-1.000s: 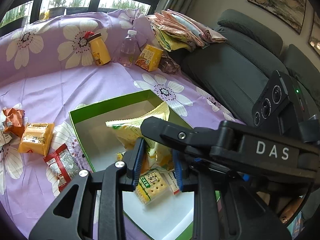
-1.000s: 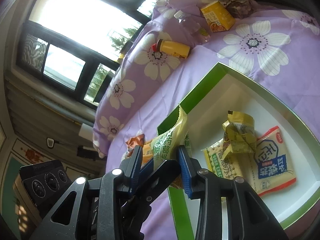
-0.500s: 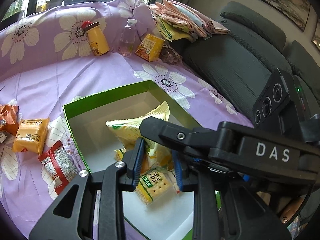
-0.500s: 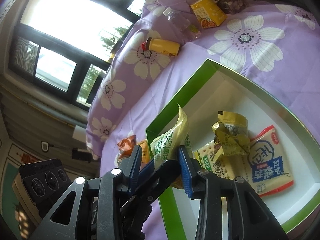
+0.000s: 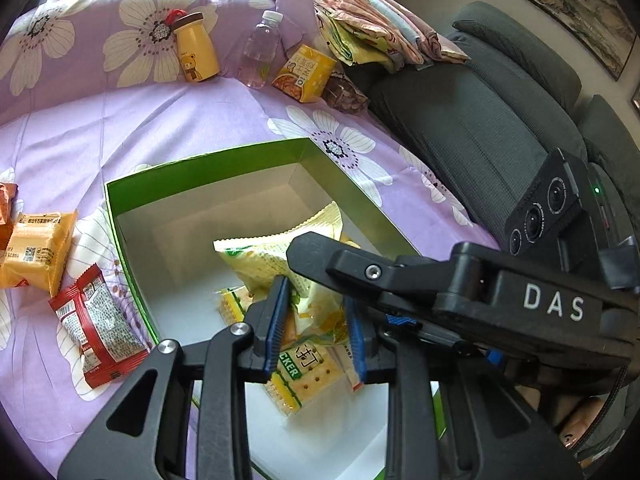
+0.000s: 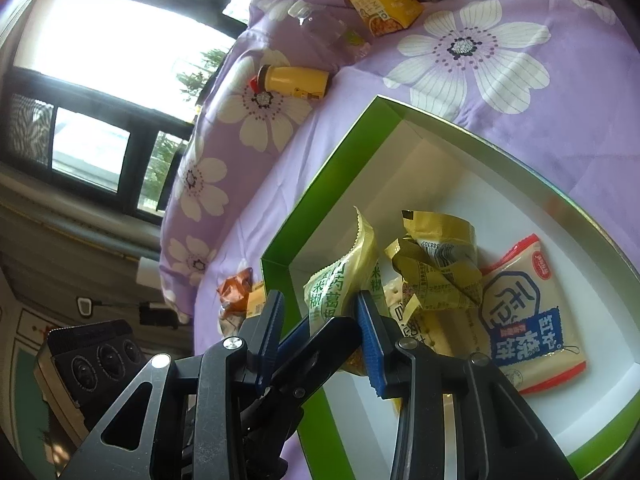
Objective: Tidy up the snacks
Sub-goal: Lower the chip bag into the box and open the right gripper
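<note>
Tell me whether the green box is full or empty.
Partly filled: the green box holds a few snack packets, and bare white floor shows around them.

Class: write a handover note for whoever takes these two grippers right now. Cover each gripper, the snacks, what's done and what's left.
Grippers: left gripper and right gripper both straddle one yellow-green packet, upright over the box. I cannot tell which one actually grips it.
Done: cracker pack, gold wrapper and red-blue biscuit pack lie in the box.
To do: lower the packet in, then the orange pack, red pack and brown wrapper on the cloth beside the box.
Jar, bottle and carton sit further back.
</note>
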Available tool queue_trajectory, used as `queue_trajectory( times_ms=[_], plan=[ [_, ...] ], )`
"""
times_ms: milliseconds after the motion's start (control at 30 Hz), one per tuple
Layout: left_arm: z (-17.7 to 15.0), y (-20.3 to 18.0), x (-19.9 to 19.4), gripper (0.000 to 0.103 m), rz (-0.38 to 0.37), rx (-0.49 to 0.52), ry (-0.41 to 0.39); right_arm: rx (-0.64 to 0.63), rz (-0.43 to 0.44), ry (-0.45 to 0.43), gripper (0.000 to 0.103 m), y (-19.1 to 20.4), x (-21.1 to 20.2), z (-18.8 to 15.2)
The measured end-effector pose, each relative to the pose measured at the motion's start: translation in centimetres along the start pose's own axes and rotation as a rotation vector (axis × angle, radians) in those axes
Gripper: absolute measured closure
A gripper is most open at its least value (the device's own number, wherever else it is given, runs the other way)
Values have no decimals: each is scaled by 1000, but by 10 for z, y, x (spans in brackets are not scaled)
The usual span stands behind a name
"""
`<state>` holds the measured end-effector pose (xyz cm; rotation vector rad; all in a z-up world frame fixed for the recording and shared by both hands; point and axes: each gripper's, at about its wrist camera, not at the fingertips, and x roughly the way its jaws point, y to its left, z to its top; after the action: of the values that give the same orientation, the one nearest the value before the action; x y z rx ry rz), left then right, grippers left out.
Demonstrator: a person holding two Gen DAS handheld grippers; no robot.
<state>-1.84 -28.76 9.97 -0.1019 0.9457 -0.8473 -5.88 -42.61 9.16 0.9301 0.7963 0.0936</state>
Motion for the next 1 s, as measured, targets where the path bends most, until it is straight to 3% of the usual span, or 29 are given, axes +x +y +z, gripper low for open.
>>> queue_trajectory(
  times_ms=[333, 433, 533, 633, 700, 800, 867, 933, 1000],
  plan=[
    [6, -6, 2, 80, 8, 5, 13, 58, 21, -19, 63, -6, -5, 2],
    [13, -8, -3, 83, -19, -35, -4, 81, 92, -49, 63, -7, -11, 7],
    [18, -7, -7, 84, -102, -45, 0, 92, 131, -41, 63, -5, -10, 10],
    [20, -5, -8, 83, -48, -29, -4, 68, 76, -54, 63, 0, -4, 10],
    [21, -2, -1, 83, -47, -38, 49, 78, 62, -22, 63, -5, 2, 9],
    [16, 3, 1, 79, -81, -68, 48, 77, 54, -21, 63, -7, 0, 8],
    [13, 4, -2, 73, -88, -78, 31, 67, 47, -40, 63, -7, -5, 5],
    [11, 4, -6, 61, -81, -74, 22, 65, 53, -60, 63, -7, -10, 3],
    [9, 5, -14, 58, -62, -67, 5, 67, 34, -87, 63, -8, -14, 2]
  ],
)
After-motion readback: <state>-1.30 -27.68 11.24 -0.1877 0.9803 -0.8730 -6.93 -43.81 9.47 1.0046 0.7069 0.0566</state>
